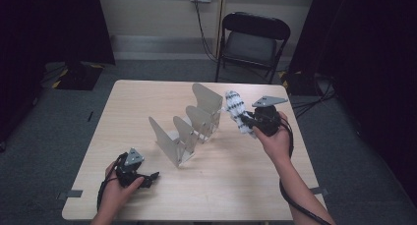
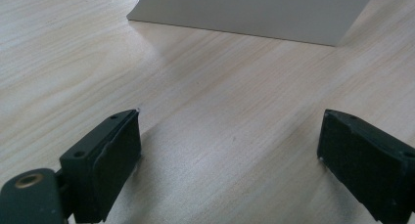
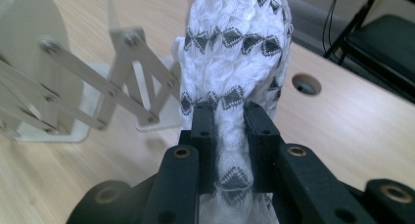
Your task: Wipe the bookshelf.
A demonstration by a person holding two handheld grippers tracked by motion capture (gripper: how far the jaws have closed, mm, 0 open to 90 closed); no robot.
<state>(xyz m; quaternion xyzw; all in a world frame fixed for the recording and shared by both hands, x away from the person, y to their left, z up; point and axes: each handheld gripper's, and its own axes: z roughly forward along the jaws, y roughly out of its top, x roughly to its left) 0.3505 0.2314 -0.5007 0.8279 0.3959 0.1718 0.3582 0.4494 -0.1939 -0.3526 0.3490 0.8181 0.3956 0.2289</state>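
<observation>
- The right gripper is clamped on a white sock with black diamond bands, held in the air just beside the far right end of the expanding rack; in the right gripper view the jaws pinch the knit low down, so most of it bulges free above them
- The left gripper rests on the table near the rack's near end, jaws wide apart with nothing between them
- The step in hand looks like carrying the sock to one of the rack's slots between the upright plates
- To do it well, keep the grip firm and lift the loose end clear of the plate tops before moving across
- Lower it straight into a gap; a sideways brush could shove the light scissor-linked rack
- The idle left gripper could steady the rack's near plate if it shifts
</observation>
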